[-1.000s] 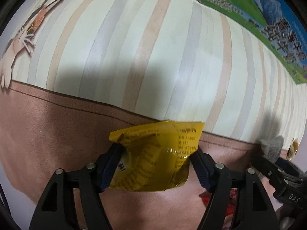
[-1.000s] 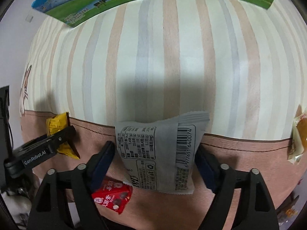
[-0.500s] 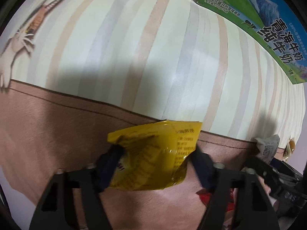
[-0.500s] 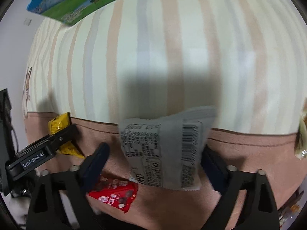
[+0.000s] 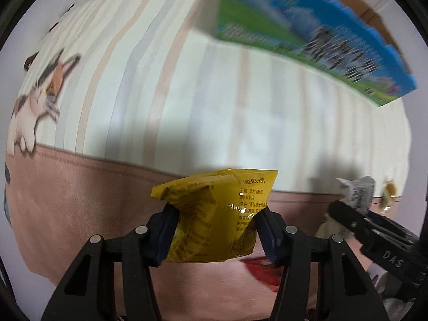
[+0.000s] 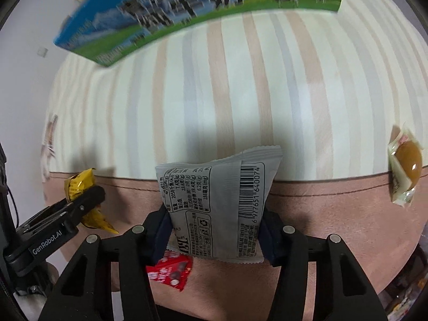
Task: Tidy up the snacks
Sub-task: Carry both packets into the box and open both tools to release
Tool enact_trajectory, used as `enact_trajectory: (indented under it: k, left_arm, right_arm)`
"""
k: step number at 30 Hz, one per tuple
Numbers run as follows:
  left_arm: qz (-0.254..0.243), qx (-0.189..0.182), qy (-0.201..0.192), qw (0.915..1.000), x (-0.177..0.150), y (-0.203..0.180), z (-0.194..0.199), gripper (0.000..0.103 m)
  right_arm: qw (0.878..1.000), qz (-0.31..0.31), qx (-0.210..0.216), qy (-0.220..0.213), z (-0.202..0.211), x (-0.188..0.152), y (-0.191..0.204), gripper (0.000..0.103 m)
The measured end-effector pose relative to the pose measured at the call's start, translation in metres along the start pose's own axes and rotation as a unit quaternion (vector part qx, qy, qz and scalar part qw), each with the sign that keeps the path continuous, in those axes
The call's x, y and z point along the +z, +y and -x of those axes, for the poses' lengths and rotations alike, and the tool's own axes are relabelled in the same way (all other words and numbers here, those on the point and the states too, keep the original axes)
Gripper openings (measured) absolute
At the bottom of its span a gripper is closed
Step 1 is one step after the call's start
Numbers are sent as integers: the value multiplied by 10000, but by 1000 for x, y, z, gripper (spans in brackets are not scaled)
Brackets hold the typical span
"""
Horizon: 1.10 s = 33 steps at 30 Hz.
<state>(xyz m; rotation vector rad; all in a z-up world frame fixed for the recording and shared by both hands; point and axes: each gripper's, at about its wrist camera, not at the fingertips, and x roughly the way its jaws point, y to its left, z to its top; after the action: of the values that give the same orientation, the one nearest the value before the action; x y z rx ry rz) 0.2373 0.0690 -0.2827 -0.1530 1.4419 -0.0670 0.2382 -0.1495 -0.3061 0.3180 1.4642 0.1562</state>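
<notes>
My left gripper [image 5: 216,230] is shut on a yellow snack packet [image 5: 214,214] and holds it above the pink edge of the striped cloth [image 5: 187,93]. My right gripper [image 6: 214,230] is shut on a grey snack packet [image 6: 219,206] with a barcode. In the left wrist view the right gripper [image 5: 355,214] with the grey packet [image 5: 357,191] shows at the right. In the right wrist view the left gripper [image 6: 85,200] with the yellow packet [image 6: 80,184] shows at the left. A blue and green milk carton box [image 5: 294,32] stands at the back; it also shows in the right wrist view [image 6: 187,8].
A red snack packet [image 6: 171,271] lies on the pink cloth under my right gripper; it also shows in the left wrist view [image 5: 260,270]. A clear-wrapped brown pastry [image 6: 405,165] lies at the right. A cat print [image 5: 37,101] is on the cloth at the left.
Both grippers have tilted up and moved toward the milk box, which now fills more of the top of both views. Both packets stay gripped.
</notes>
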Motion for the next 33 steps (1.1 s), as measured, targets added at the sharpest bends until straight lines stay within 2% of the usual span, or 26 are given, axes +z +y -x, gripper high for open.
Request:
enact_trajectory:
  k: [6,10,14,18,24,28,33]
  left_arm:
    - [-264,-530,-402,9974,35,-36,60,52]
    - [-471,-828,-652,9933,72,-60,97,52]
    - [-649,-950,-738,9906,124,-96,117,52]
    - [-722,-949,-623,9909,185,-114,118,52]
    - [-512,-966,129,9939,282,-115,69,52]
    - [-443,-866,447,9942,317,-113,40,53]
    - [-322,-859,843,9922,337,-109,7,53]
  right_arm:
    - [9977,134,420,-509,71,20,9,58]
    - [9933,238,650,-927,129,65,11,58]
    - [9899,341,681,-1197,162,114,18,58]
    - [9900,476,464,-1244,167,178,36,58]
    - [9943,568,27,-905,137,262,46,58]
    - [9963,561,-103,-645,107,298,50,58]
    - [9981,475,-68,-375,75,325,50,58]
